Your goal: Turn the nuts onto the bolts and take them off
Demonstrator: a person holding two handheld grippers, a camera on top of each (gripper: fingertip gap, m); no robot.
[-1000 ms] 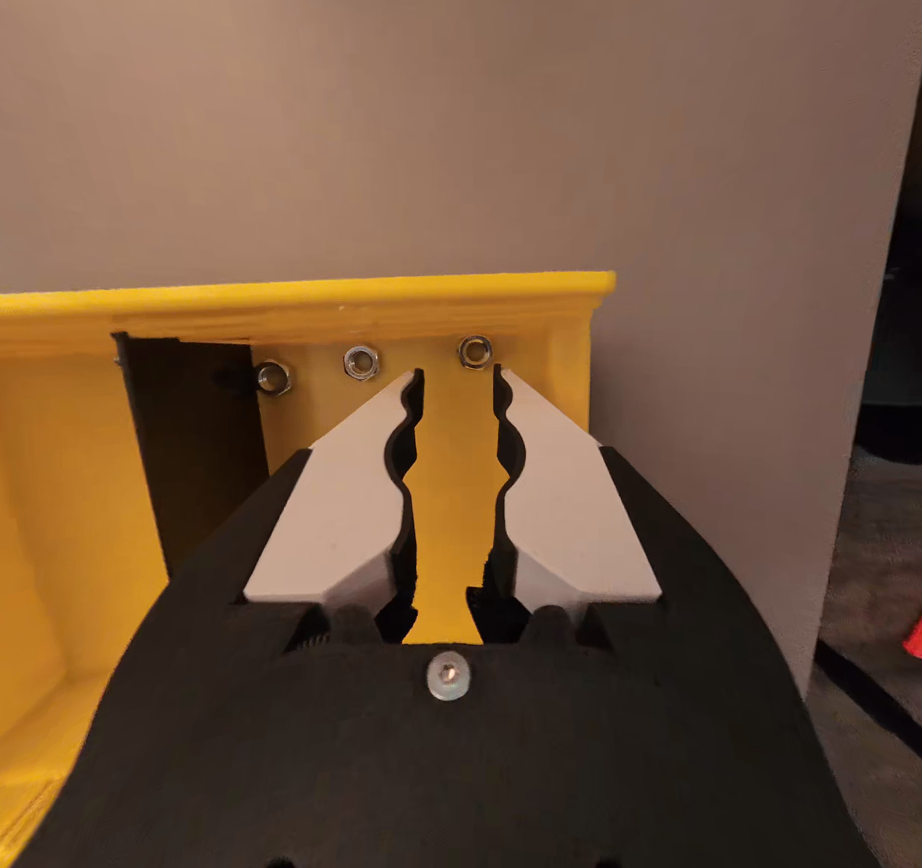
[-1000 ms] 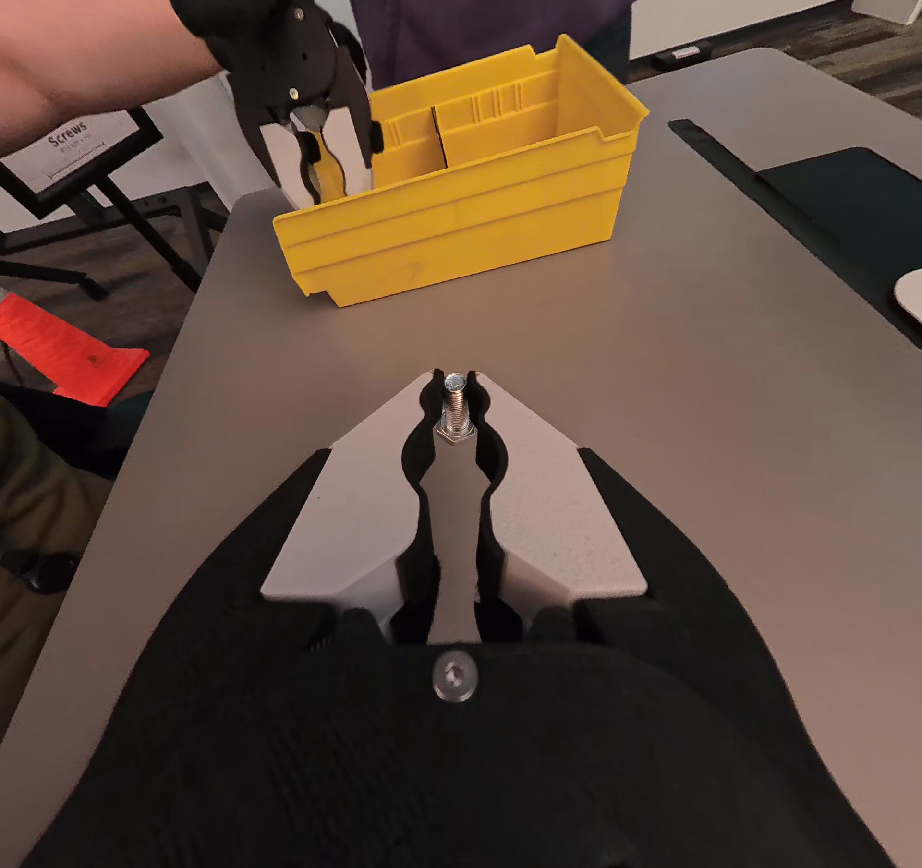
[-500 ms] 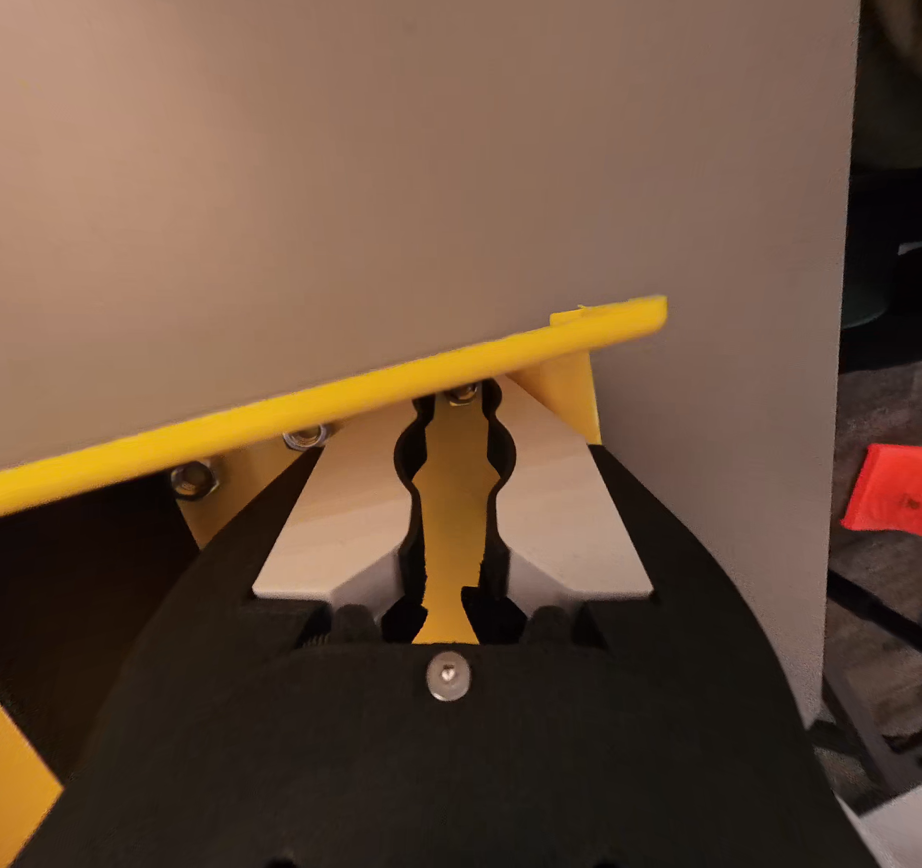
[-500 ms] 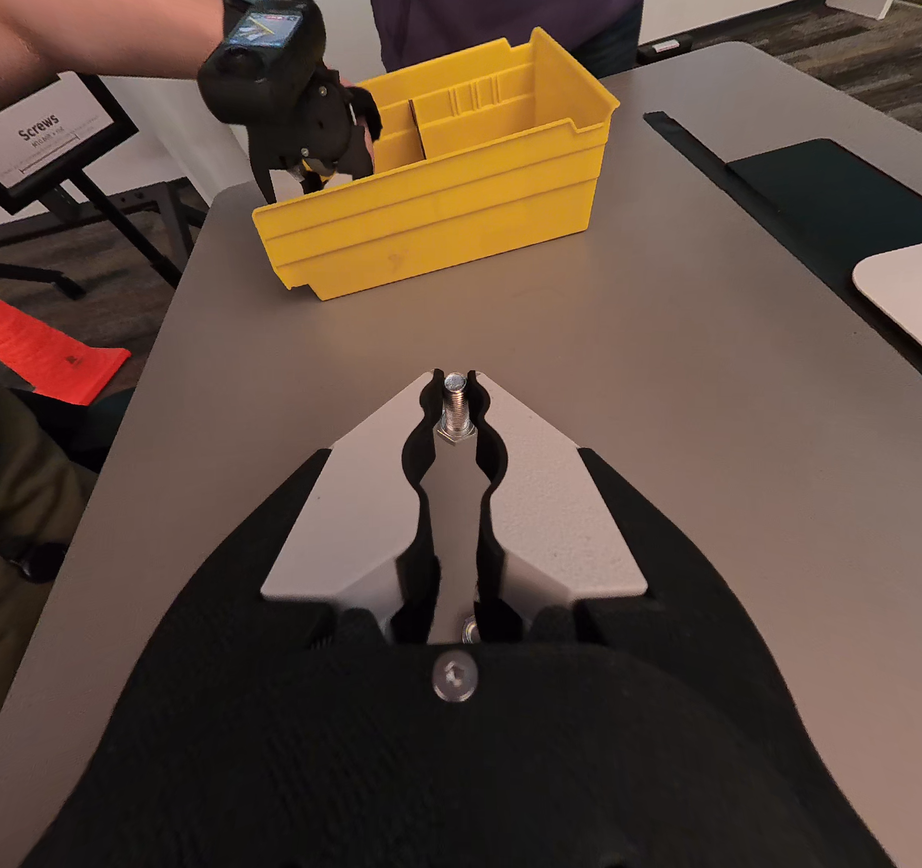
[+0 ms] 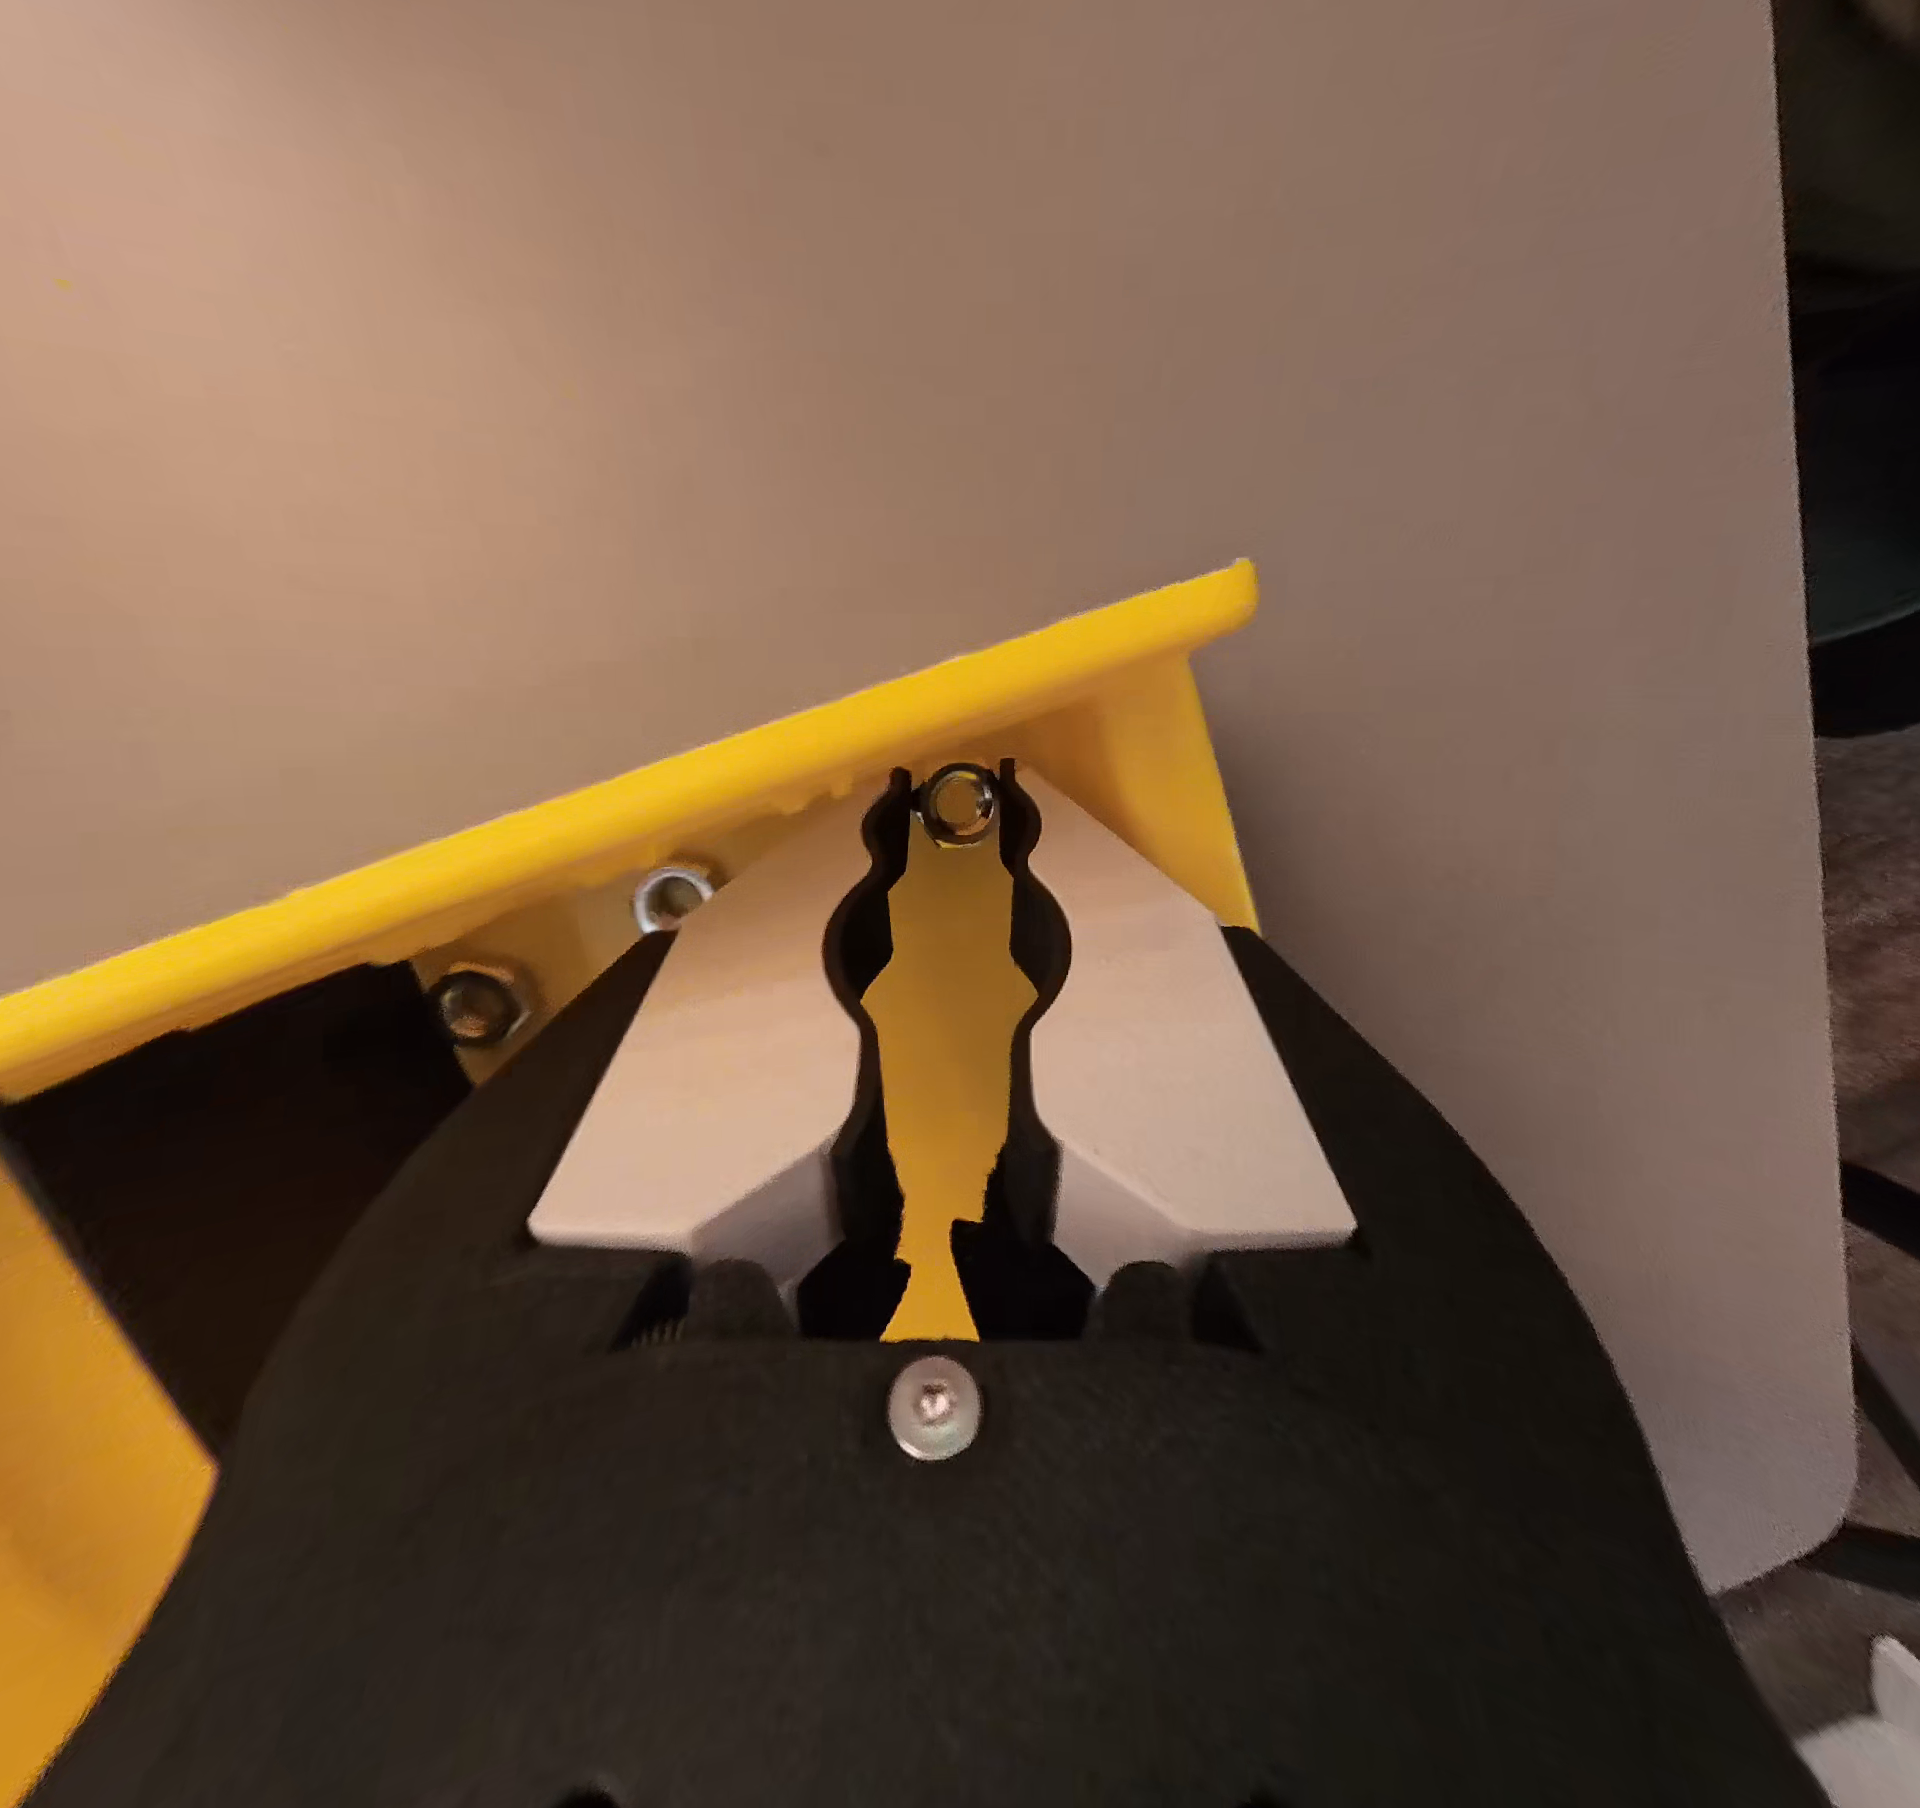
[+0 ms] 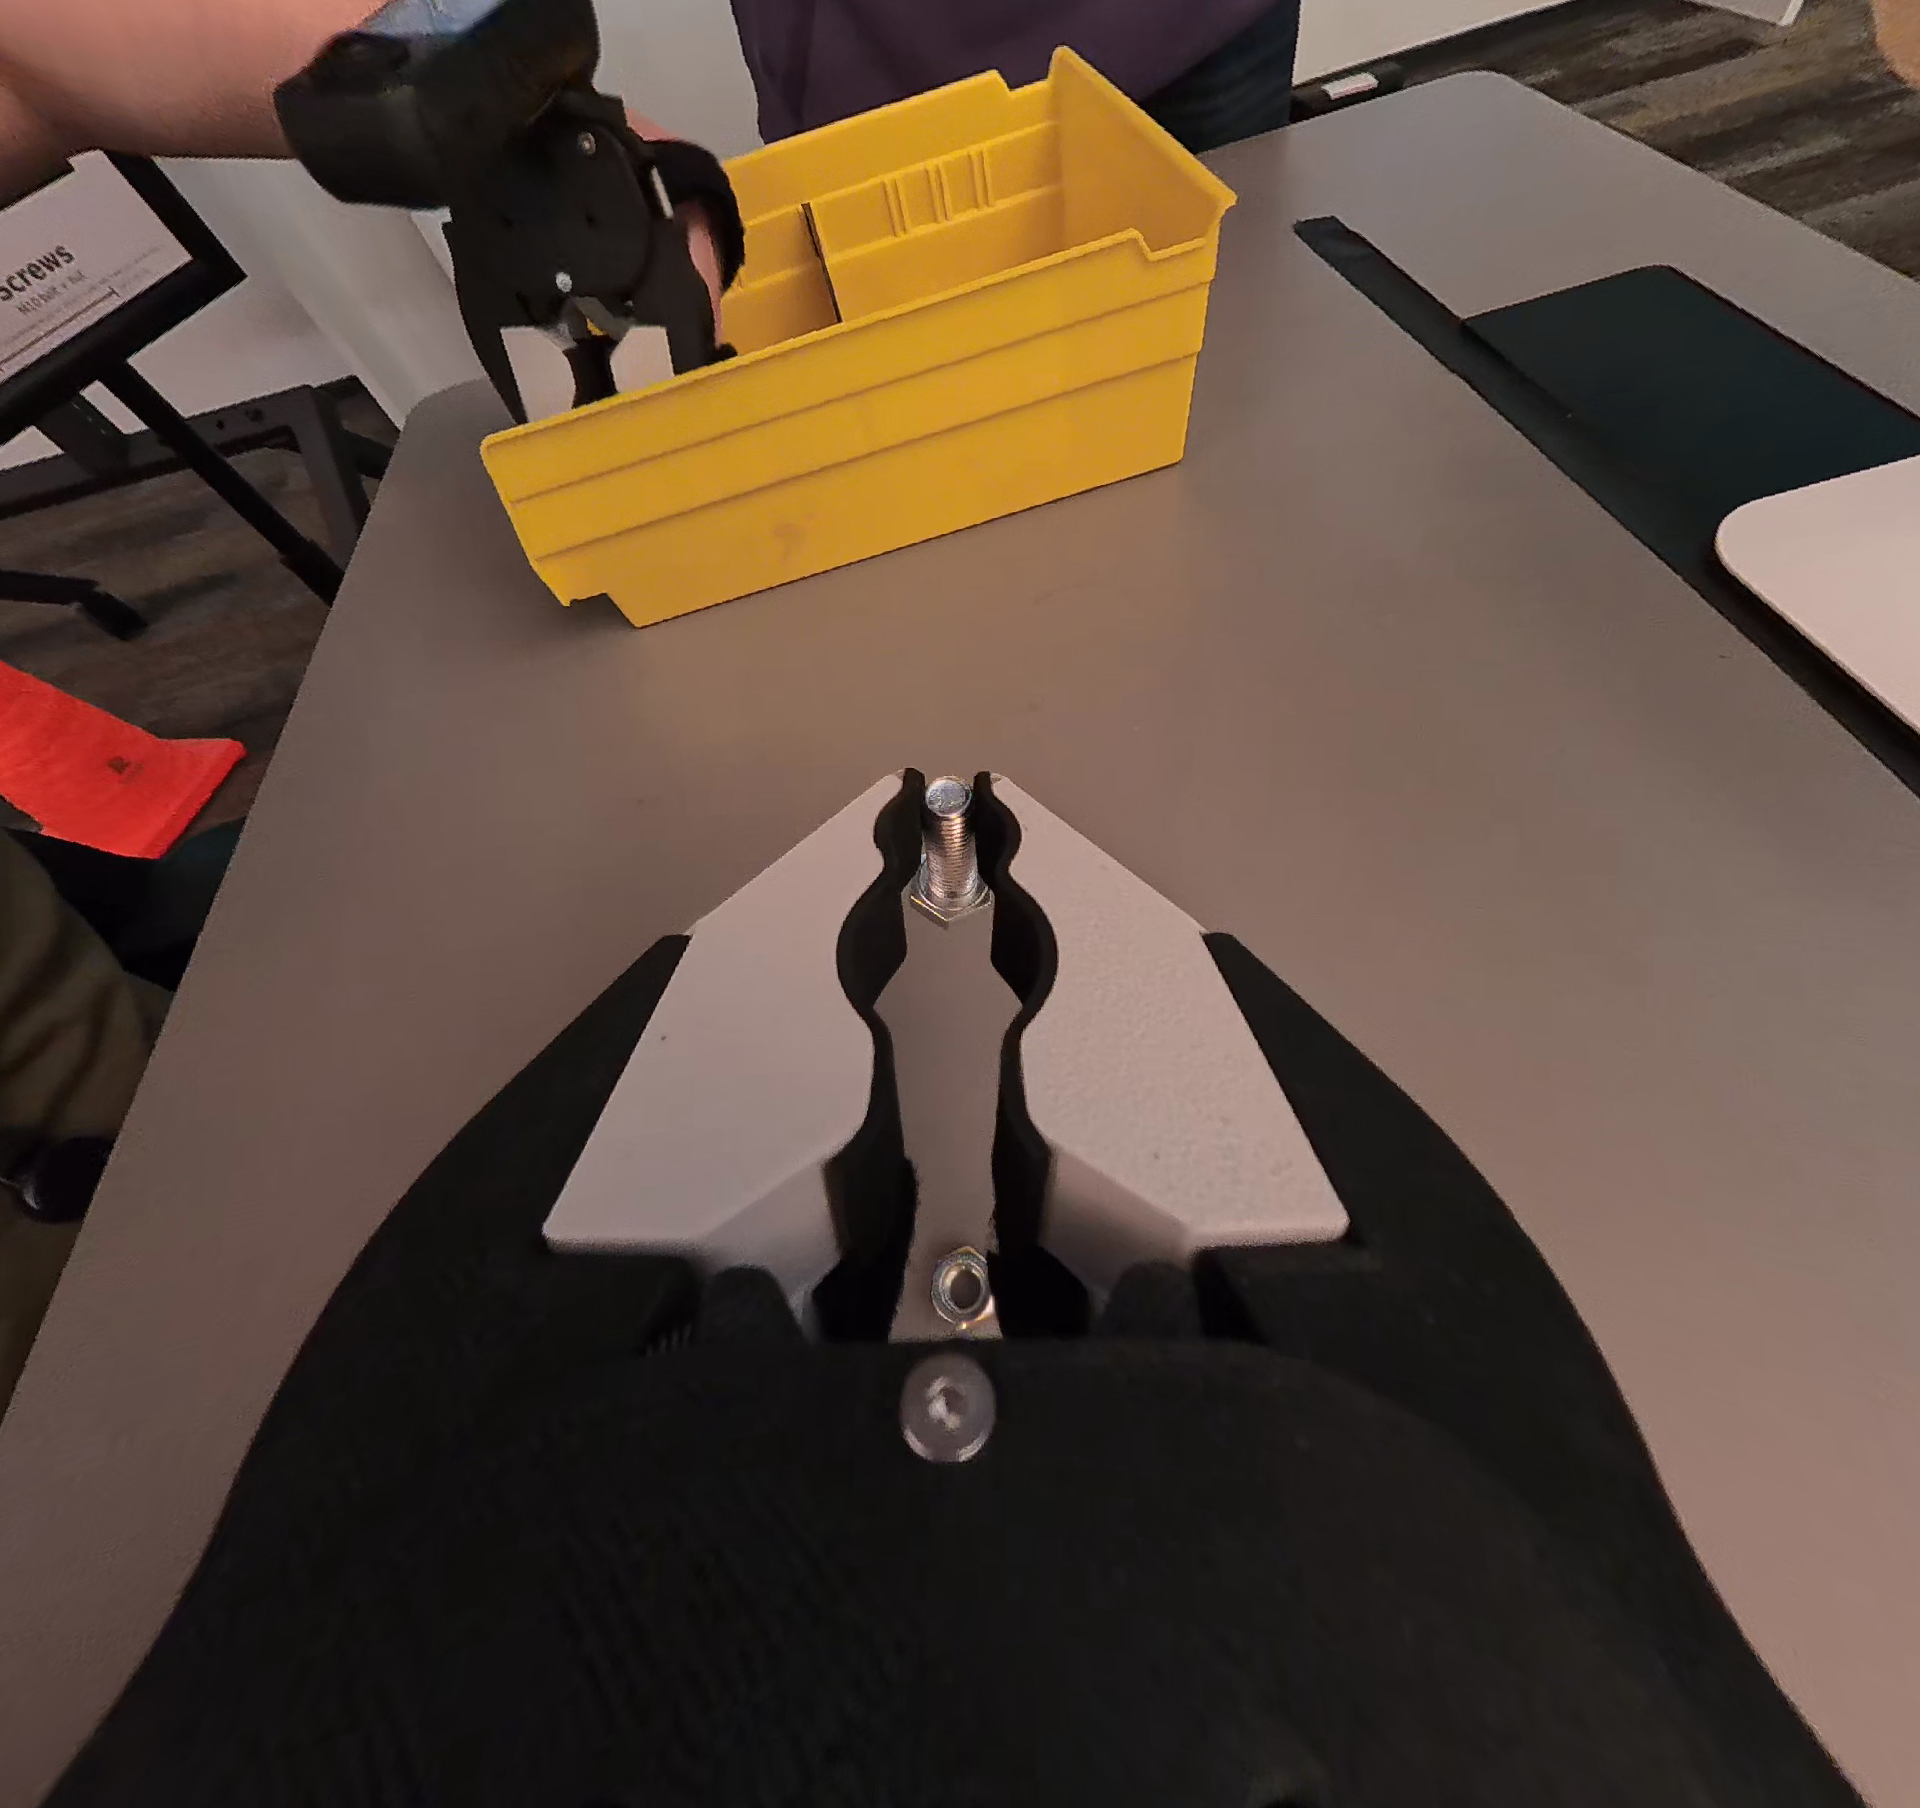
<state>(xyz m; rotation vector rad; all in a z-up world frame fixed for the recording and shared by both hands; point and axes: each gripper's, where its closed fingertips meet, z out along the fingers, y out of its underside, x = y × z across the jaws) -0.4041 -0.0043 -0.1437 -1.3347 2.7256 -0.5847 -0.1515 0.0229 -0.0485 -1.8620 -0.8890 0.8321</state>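
Right tool [image 6: 948, 790] is clamped on a bolt [image 6: 948, 849], threads pointing up over the bench [image 6: 1299, 719], ready for a nut. Left tool [image 5: 954, 784], down in the yellow bin [image 5: 623, 802], is pinching a nut [image 5: 957, 806], probably for threading.

Left wrist view: looks steeply down from close inside one end of the yellow bin [image 5: 644, 802].
Right wrist view: looks low across the grey table [image 6: 1299, 719] toward the bin, well back.
Shared: the bin and table.
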